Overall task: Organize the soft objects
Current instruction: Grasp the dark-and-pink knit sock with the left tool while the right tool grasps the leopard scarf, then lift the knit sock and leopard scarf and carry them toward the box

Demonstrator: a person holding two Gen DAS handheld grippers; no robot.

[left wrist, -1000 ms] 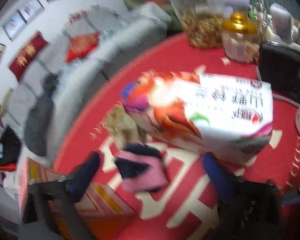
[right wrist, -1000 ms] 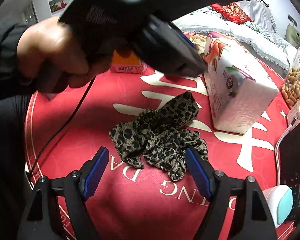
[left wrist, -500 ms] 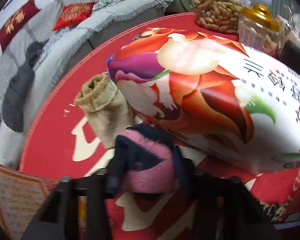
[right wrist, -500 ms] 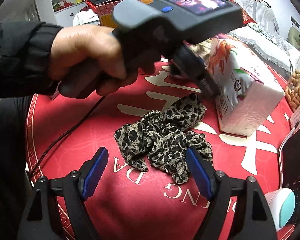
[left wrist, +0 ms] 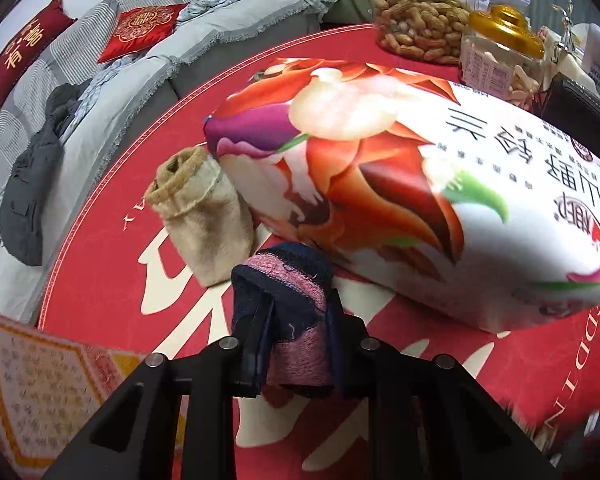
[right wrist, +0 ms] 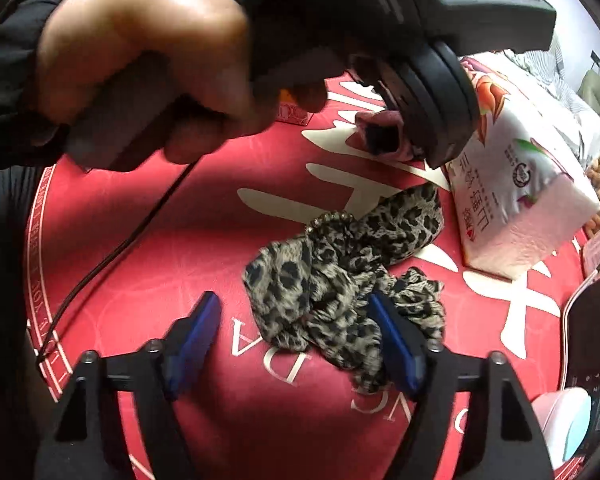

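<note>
Nearest in the left wrist view, the left tool [left wrist: 296, 336] has just been closing and is now clamped narrow on a folded pink and navy knitted sock [left wrist: 288, 312], which stands up between its black fingers [left wrist: 252, 344] just above the round red bench [left wrist: 100, 240] with cream lettering. Just beyond the sock lies a rolled beige fleecy sock [left wrist: 208, 220], leaning against a large flower-printed soft pack of tissues [left wrist: 419, 200]; farther back stand a clear jar of peanuts [left wrist: 415, 32] and a gold-lidded jar [left wrist: 499, 60], with a grey-covered sofa [left wrist: 160, 60] and red cushions behind. In the right wrist view, the right tool [right wrist: 300, 340] has also been closing yet stands part open, gripping nothing: its right blue pad [right wrist: 395, 344] overlaps the crumpled leopard-print fabric scarf [right wrist: 339, 272] lying on the bench, while the left pad sits over bare red surface beside the cloth. Beyond the scarf, a person's hand [right wrist: 140, 52] grips the left tool's handle.
</note>
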